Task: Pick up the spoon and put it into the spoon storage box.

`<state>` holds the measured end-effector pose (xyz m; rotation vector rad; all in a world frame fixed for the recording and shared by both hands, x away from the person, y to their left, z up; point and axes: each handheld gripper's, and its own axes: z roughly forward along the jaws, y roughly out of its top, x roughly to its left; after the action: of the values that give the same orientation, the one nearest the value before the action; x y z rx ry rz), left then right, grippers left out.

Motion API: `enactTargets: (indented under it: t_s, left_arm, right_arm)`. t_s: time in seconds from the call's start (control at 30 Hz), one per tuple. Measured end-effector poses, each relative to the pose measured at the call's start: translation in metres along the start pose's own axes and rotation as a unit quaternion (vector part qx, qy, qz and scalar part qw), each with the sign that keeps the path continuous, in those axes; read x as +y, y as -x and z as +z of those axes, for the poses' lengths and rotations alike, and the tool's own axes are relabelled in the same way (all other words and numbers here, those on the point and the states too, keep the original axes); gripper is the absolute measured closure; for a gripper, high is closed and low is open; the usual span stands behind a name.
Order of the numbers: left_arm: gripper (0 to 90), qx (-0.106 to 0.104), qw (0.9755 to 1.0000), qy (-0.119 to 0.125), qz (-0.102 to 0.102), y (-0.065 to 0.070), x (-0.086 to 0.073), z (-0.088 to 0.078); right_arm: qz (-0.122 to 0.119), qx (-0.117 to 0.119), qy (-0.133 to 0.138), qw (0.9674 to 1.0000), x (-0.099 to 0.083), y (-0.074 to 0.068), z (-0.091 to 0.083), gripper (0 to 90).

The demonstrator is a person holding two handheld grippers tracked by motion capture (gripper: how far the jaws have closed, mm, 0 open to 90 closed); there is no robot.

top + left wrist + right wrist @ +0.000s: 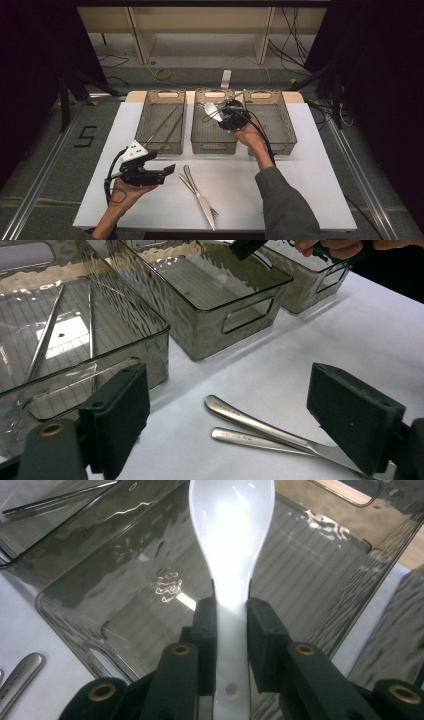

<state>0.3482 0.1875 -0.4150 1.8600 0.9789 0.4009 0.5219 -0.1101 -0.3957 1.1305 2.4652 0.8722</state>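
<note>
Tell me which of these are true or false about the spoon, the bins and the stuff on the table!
1. The right gripper holds a white spoon. True.
2. The spoon hangs over the left bin. False: it is above the middle bin.
3. The left gripper is squeezing a fork. False: its jaws stand open with nothing between them.
4. A knife and a fork lie on the white table. True.
5. The left bin has thin metal sticks in it. True.
</note>
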Motion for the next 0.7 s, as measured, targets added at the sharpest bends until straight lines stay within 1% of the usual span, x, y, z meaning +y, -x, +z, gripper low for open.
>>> enactTargets:
  t_s: [0.07, 0.23, 0.5, 0.57, 0.6, 0.7]
  left_arm:
    - [16.9, 0.0, 1.0, 0.0, 0.0, 0.0, 0.0, 0.0]
    - [16.9, 0.0, 1.0, 0.0, 0.0, 0.0, 0.0, 0.0]
    - [16.8, 0.0, 1.0, 0.001, 0.001, 0.0, 0.0, 0.0]
    - [16.8, -0.001, 1.0, 0.001, 0.0, 0.0, 0.0, 0.0]
    - [16.8, -0.001, 1.0, 0.001, -0.001, 0.0, 0.0, 0.0]
    - [16.8, -0.002, 1.0, 0.002, -0.001, 0.001, 0.0, 0.0]
  right_arm:
    - [0.004, 0.001, -0.002, 1.0, -0.001, 0.0, 0.001, 76.2]
    - [-0.001, 0.003, -0.006, 1.0, -0.001, -0.003, 0.005, 76.1]
    - [0.003, 0.008, -0.013, 0.9999, -0.002, -0.007, 0.012, 75.4]
    - [0.005, 0.016, -0.019, 0.9997, -0.003, -0.008, 0.014, 72.6]
    - [0.005, 0.023, -0.022, 0.9995, -0.003, -0.008, 0.015, 68.0]
    - [0.002, 0.03, -0.024, 0.9992, -0.001, -0.01, 0.014, 61.8]
